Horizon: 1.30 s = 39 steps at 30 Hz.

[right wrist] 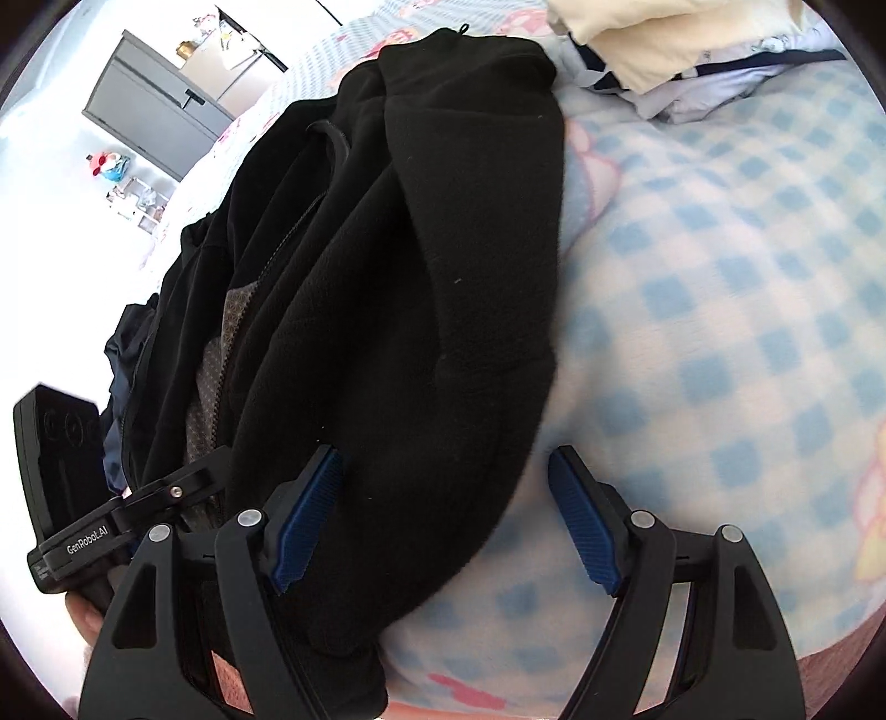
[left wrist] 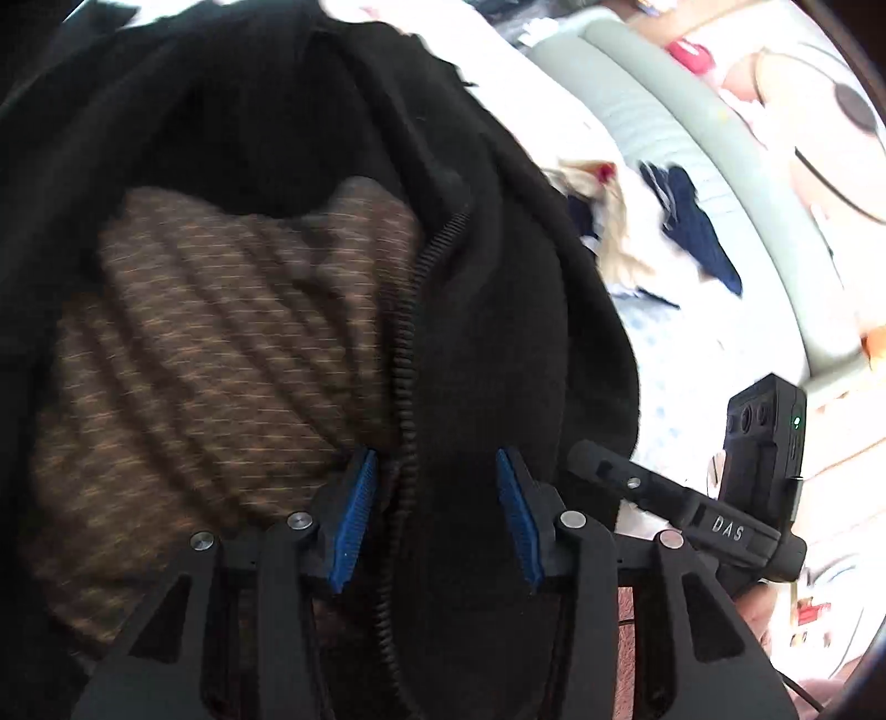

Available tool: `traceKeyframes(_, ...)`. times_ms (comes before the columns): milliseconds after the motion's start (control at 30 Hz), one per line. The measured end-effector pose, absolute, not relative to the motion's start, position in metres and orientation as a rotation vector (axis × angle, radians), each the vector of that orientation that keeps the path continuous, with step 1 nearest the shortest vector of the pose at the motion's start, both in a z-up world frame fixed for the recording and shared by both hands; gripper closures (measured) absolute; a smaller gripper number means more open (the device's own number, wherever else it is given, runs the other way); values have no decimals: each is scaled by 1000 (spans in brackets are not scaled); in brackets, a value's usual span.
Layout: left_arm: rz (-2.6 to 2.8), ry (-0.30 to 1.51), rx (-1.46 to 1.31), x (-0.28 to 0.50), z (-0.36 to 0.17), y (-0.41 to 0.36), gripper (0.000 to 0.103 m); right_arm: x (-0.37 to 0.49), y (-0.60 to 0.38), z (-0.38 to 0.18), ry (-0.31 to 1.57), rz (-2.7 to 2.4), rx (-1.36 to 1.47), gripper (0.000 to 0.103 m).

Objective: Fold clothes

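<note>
Across the middle of the right wrist view, from the upper centre down to the lower left, a black fleece jacket point(right wrist: 421, 288) lies bunched on a blue-and-white checked blanket point(right wrist: 720, 310), its zipper point(right wrist: 266, 266) running down the left part beside a strip of patterned brown lining point(right wrist: 219, 354). The right gripper point(right wrist: 443, 520) stands wide apart at the bottom of that frame, its left blue pad against the jacket's edge and its right pad over bare blanket; nothing is pinched between them. In the left wrist view the jacket point(left wrist: 277, 111) fills the left and centre of the frame, opened to show the brown lining point(left wrist: 221, 354) at centre left. The left gripper point(left wrist: 437, 515) at the lower centre is partly open, with the zipper point(left wrist: 407, 360) edge and black fleece lying between its blue pads; whether they press the cloth cannot be told. The other gripper's body shows at each frame's side. Cream and navy clothes point(left wrist: 653, 227) lie at the upper right of the left view, and cream cloth point(right wrist: 653, 39) at the top right of the right view. A grey cabinet point(right wrist: 155, 111) stands at the upper left there.
</note>
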State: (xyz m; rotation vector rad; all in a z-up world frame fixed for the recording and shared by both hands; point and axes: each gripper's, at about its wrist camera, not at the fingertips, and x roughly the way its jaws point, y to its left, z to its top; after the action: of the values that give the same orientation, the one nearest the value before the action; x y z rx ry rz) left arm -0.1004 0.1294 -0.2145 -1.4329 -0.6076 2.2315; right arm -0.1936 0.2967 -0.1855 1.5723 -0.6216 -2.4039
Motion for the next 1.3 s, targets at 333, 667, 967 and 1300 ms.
traceKeyframes(333, 2347, -654, -1476, -79, -232, 113, 99, -153, 314, -170, -518, -2595, 1481, 70)
traceKeyframes(667, 2444, -747, -1387, -49, -221, 91, 86, -120, 323, -172, -581, -2646, 1480, 68)
traceKeyframes(967, 2474, -567, -1338, -56, -211, 104, 80, -97, 306, -172, -519, -2630, 1520, 68)
traceKeyframes(1300, 2478, -496, -1312, -122, -196, 99, 71, -109, 305, -107, -441, -2636, 1334, 54)
